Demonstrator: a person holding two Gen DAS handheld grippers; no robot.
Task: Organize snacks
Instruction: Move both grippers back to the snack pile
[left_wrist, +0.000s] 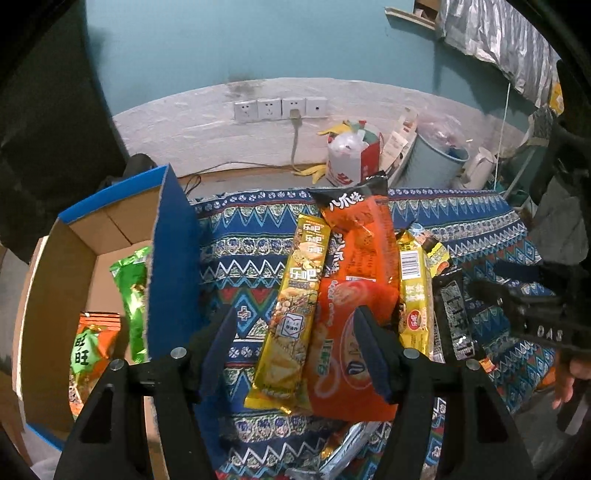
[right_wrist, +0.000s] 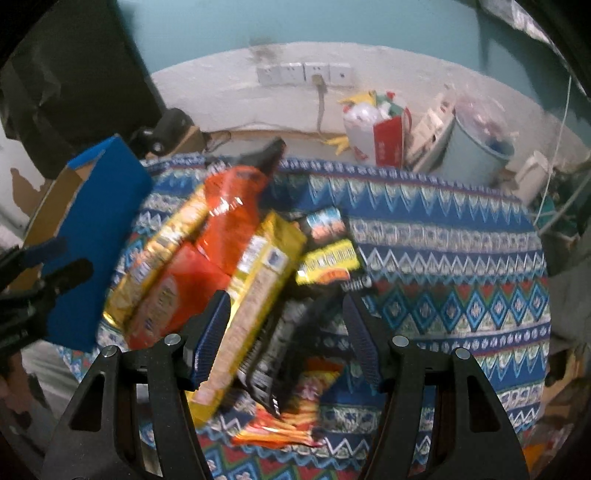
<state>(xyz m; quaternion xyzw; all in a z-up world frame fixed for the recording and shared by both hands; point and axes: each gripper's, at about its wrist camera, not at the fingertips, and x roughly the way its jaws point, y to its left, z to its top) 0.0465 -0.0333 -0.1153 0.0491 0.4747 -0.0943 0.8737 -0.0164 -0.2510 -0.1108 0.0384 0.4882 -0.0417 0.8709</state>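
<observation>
A pile of snack packs lies on the patterned cloth (left_wrist: 255, 236). In the left wrist view my left gripper (left_wrist: 295, 347) is open over a long yellow pack (left_wrist: 295, 306) and a big orange pack (left_wrist: 351, 295). A cardboard box with blue outside (left_wrist: 173, 251) stands at left, holding a green pack (left_wrist: 131, 291) and an orange pack (left_wrist: 88, 354). In the right wrist view my right gripper (right_wrist: 284, 339) is open over a yellow pack (right_wrist: 251, 295) and a black pack (right_wrist: 280, 343). The orange pack (right_wrist: 221, 229) lies to their left. The view is blurred.
The right gripper shows at the right edge of the left wrist view (left_wrist: 532, 314). A red-and-white bag (left_wrist: 351, 155), a pale blue bin (left_wrist: 436, 158) and a white kettle (left_wrist: 476, 166) stand behind the cloth by the wall. More packs lie near the front edge (right_wrist: 291, 406).
</observation>
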